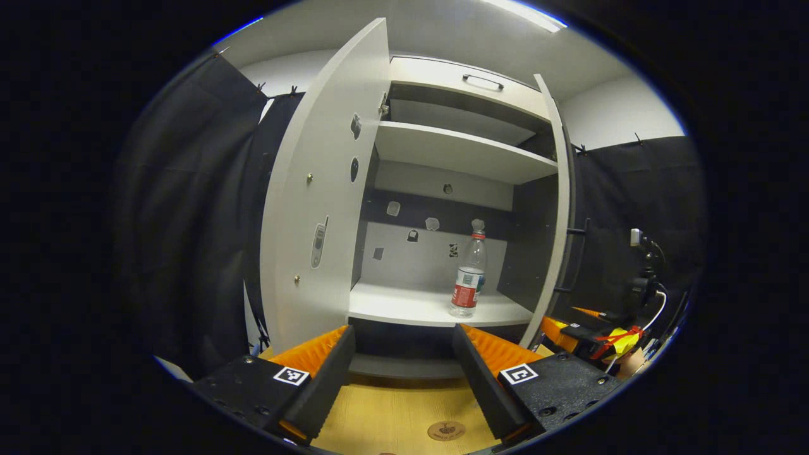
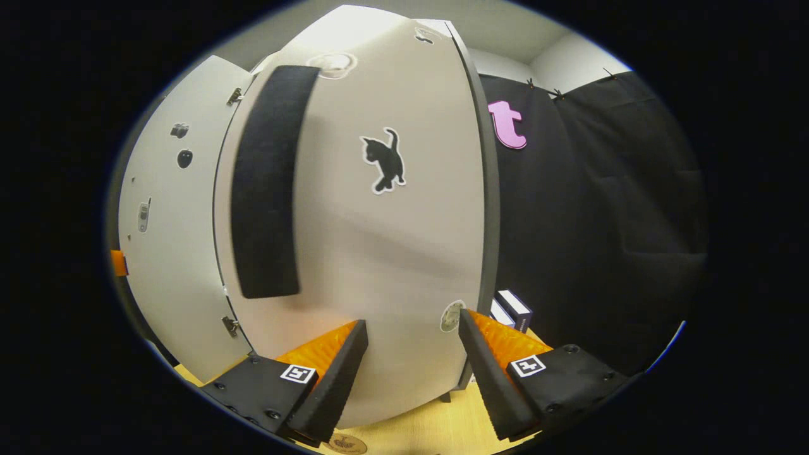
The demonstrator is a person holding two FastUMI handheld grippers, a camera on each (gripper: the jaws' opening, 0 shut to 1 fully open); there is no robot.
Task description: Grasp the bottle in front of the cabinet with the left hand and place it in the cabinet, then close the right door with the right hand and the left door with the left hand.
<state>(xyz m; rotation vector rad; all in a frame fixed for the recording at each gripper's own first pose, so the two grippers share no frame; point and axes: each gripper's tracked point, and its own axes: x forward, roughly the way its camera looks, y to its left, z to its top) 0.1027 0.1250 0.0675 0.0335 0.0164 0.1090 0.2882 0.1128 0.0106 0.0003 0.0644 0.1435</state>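
A clear plastic bottle (image 1: pixel 468 278) with a red label stands upright on the cabinet's lower shelf (image 1: pixel 404 306), toward its right side. My left gripper (image 1: pixel 404 335) is open and empty, a little in front of the shelf edge. The left door (image 1: pixel 316 208) is swung wide open. The right door (image 1: pixel 556 208) shows edge-on, partly open. Past that door is the right gripper (image 1: pixel 591 332), held by a hand. In the right gripper view my right gripper (image 2: pixel 412 322) is open right up against the right door's outer face (image 2: pixel 392 240), which bears a black cat sticker (image 2: pixel 384 162). Whether it touches the door I cannot tell.
An upper shelf (image 1: pixel 455 148) and a drawer with a handle (image 1: pixel 482 81) sit above the bottle. The cabinet stands on a wooden table (image 1: pixel 392 417). A small box (image 2: pixel 515 308) lies beside the cabinet's right side. Black cloth surrounds the booth; camera gear (image 1: pixel 641 278) stands at right.
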